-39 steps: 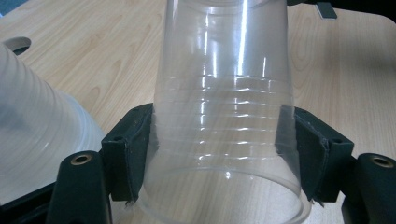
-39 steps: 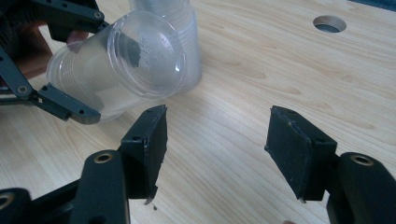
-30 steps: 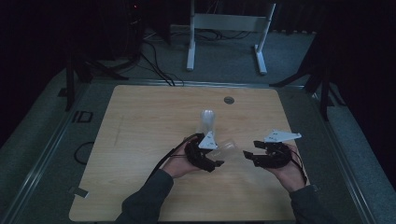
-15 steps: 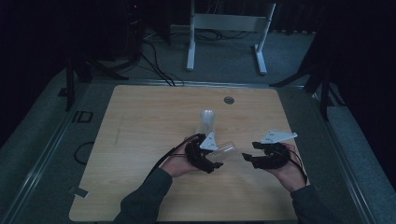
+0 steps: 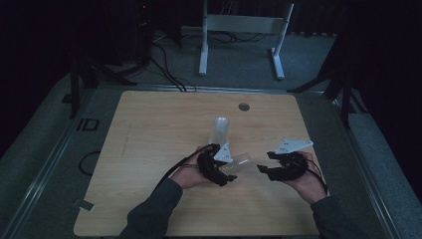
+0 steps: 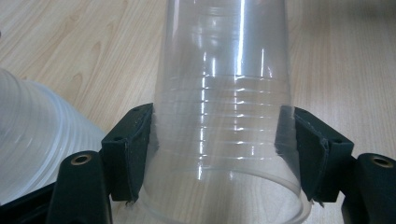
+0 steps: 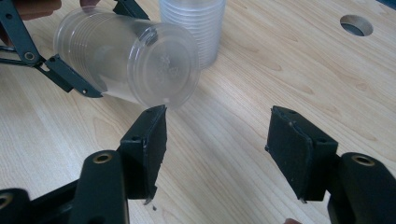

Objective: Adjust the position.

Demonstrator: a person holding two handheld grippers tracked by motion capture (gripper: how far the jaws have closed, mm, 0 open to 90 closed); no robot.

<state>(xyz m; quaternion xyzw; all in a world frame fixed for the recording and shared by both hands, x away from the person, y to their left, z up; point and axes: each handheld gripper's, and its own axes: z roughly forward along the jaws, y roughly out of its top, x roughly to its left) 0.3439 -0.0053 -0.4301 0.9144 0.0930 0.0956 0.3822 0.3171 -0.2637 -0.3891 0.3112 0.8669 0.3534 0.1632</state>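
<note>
A clear cup pinched sideways in the left hand-held gripper, with the right one waiting next to it.

The left hand-held gripper [image 5: 226, 172] squeezes a clear plastic cup [image 6: 224, 116] between its two black pads, one pad on each side of the cup near its open rim. The cup lies on its side above the wooden worktop [image 5: 149, 134], and its round bottom points at the right hand-held gripper [image 7: 217, 140]. That one has its jaws spread apart with nothing between them; the cup's bottom is just past its left pad. A stack of cups [image 5: 220, 130] stands upright on the worktop just behind the left hand-held gripper.
</note>
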